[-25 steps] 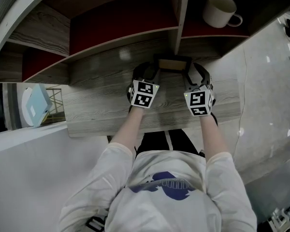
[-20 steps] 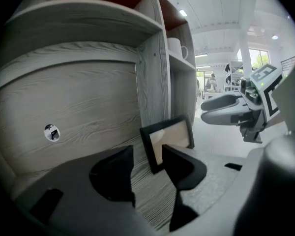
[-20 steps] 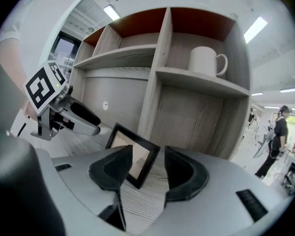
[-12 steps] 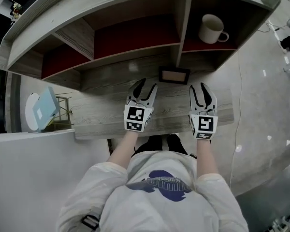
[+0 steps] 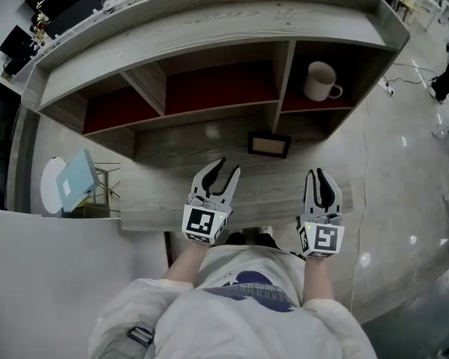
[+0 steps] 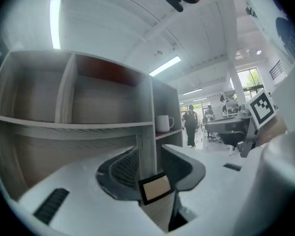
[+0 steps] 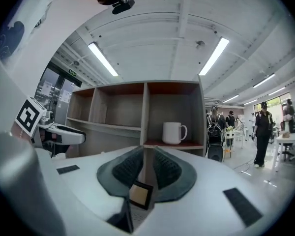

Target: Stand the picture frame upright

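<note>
Two jaws of the left hand-held gripper [image 5: 229, 166] stand half apart in the head view, and those of the right hand-held gripper [image 5: 319, 173] are nearly together. Both have just been closing, empty. The picture frame [image 5: 269, 145] stands on the surface [image 5: 172, 193], farther off, untouched. The left gripper view adds the right one's marker cube [image 6: 262, 107]. The right gripper view shows a slim gap, with the mug [image 7: 173, 132] shelved beyond.
</note>
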A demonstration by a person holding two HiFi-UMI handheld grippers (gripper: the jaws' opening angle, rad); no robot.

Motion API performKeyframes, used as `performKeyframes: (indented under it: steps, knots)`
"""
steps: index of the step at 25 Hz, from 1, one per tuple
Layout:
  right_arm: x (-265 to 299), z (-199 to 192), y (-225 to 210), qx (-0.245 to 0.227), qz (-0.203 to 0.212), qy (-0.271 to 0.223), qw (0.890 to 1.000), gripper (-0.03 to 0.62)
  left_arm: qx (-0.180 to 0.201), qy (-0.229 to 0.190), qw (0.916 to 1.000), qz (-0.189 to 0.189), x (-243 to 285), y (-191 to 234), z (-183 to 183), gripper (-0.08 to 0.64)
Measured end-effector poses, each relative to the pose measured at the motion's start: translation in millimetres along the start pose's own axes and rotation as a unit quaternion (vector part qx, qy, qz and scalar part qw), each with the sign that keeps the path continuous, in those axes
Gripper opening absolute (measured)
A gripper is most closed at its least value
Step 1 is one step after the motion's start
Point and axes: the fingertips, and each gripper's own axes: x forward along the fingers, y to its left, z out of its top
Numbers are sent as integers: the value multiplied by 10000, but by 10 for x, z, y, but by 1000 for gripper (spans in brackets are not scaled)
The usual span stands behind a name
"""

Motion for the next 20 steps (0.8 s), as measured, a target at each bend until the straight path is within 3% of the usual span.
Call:
performKeyframes:
  steps: [6, 12, 20]
  knots:
    - [-58, 159, 114, 275, 141, -19, 9995, 40, -31, -517, 9986, 99, -165, 19, 310, 47]
    - [-90, 305, 219, 157, 188, -141, 9996, 22, 132, -928, 9954, 212, -194, 53, 626, 16]
    - [-107, 393, 190, 65, 208, -179, 9996, 0, 180, -985, 9945, 298, -272, 92, 648, 7]
